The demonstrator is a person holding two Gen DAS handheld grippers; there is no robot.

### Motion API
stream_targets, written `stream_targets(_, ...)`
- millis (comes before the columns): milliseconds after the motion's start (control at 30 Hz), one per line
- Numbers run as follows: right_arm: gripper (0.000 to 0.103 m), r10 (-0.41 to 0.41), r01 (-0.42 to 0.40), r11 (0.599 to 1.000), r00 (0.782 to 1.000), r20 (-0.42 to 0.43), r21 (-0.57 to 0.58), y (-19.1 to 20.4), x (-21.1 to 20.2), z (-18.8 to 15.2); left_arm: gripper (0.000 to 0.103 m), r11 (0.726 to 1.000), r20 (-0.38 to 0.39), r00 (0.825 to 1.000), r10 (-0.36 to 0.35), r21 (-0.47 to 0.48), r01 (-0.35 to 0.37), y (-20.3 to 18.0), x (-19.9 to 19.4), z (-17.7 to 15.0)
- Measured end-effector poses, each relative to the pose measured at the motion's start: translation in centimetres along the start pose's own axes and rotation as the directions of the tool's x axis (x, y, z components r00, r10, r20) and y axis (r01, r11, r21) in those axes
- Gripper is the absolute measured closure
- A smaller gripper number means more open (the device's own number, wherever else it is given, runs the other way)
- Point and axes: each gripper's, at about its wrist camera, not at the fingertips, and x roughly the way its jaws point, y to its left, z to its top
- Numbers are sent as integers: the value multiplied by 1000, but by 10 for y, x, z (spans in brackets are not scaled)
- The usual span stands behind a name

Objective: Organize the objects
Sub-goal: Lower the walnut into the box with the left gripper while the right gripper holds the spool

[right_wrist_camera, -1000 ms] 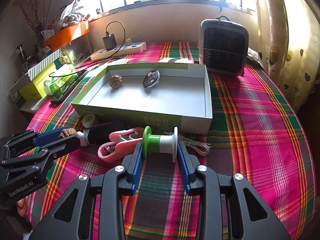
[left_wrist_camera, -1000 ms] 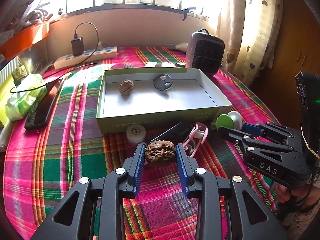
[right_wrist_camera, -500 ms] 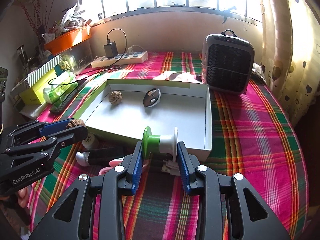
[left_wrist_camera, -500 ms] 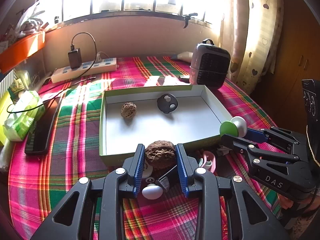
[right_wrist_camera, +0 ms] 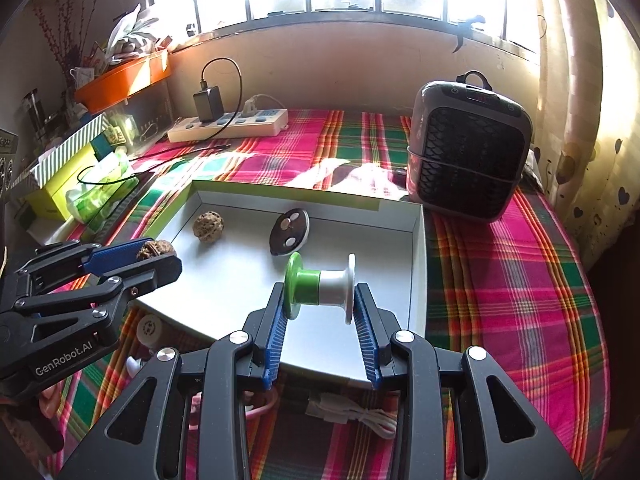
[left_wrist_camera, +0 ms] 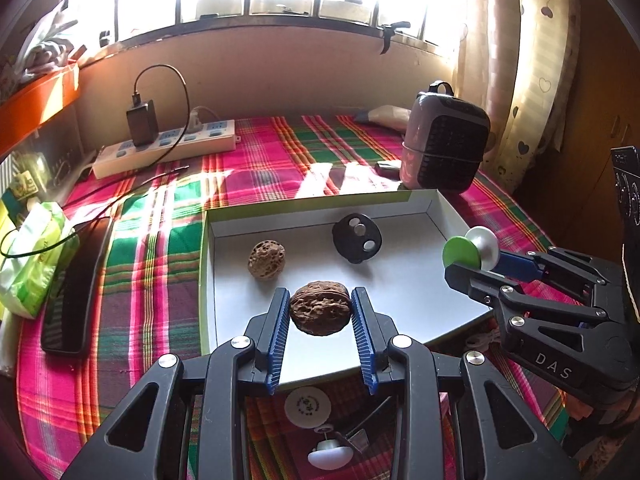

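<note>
A plaid cloth [left_wrist_camera: 256, 168] in pink and green covers the table beneath a bright window, with a power strip [left_wrist_camera: 168, 148] at the back and a small dark heater [left_wrist_camera: 444, 152] at the far right.

In the left wrist view, the left gripper [left_wrist_camera: 320, 312] is clamped on a walnut [left_wrist_camera: 319, 313], held above the near part of the open shallow box [left_wrist_camera: 452, 216]. Inside the box lie a second walnut [left_wrist_camera: 266, 259] and a black disc [left_wrist_camera: 357, 237]. The right gripper [left_wrist_camera: 476, 256] reaches in from the right above the box's right rim. On the cloth below the left gripper lie a white round cap [left_wrist_camera: 307, 403] and other small items.

In the right wrist view, the right gripper [right_wrist_camera: 320, 304] grips a green-and-white spool [right_wrist_camera: 320, 285] by its two end flanges, above the box's near right area. The left gripper [right_wrist_camera: 156, 256] with its walnut hovers over the box's left edge.

To finish the placing well, each gripper should probably descend until its object is close to the box floor before letting go, since walnut and spool both look likely to roll. Setting them well apart from the pieces already inside, and from each other, should avoid knocks.
</note>
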Motion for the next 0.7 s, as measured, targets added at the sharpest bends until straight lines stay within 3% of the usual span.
stream_targets(700,68,-27,26,1000,997,-75,-5,-9,54,30,74,1000,-67,997,26,13,-25,5,58,35)
